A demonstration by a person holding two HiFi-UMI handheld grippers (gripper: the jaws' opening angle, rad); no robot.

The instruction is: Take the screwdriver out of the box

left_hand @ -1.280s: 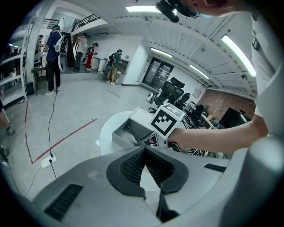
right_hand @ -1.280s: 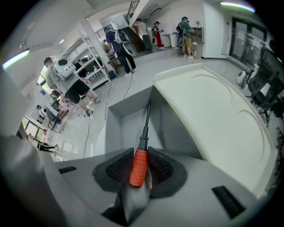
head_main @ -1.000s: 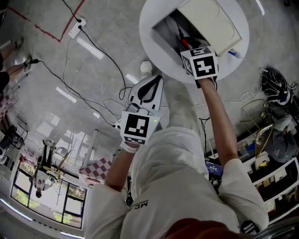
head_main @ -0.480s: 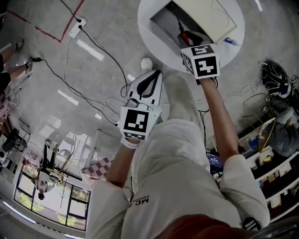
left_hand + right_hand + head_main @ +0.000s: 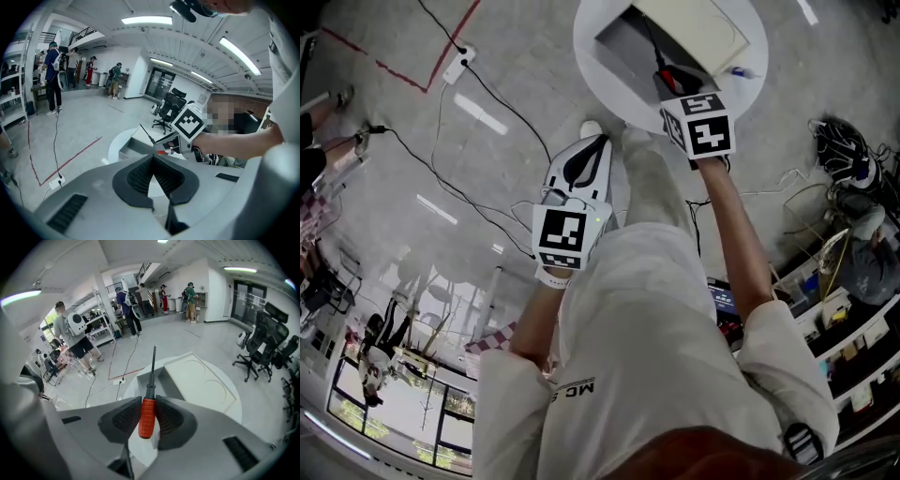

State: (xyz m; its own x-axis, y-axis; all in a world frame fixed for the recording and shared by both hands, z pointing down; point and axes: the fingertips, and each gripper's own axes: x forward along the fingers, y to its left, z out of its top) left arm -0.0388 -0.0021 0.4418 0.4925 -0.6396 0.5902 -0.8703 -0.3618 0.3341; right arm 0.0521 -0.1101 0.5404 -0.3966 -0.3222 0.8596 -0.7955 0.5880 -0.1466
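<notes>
My right gripper point(image 5: 149, 401) is shut on the screwdriver's red handle point(image 5: 146, 417); the black shaft point(image 5: 153, 366) points away over the open box point(image 5: 174, 376). In the head view the right gripper point(image 5: 673, 89) hangs above the near edge of the round white table point(image 5: 600, 80), with the screwdriver point(image 5: 667, 79) over the box's grey inside point(image 5: 623, 45); the lid point(image 5: 694, 28) lies open behind. My left gripper point(image 5: 596, 142) hovers over the floor short of the table. Its jaws point(image 5: 153, 157) meet at the tips with nothing between them.
Black cables and a white power strip point(image 5: 453, 58) lie on the floor to the left, beside a red tape line point(image 5: 441, 52). A small blue object point(image 5: 739, 71) rests on the table's right side. Shelves point(image 5: 839, 309) crowd the right. People point(image 5: 75, 333) stand far off.
Both grippers have risen. The right one has lifted the screwdriver up out of the box, still gripped by its handle.
</notes>
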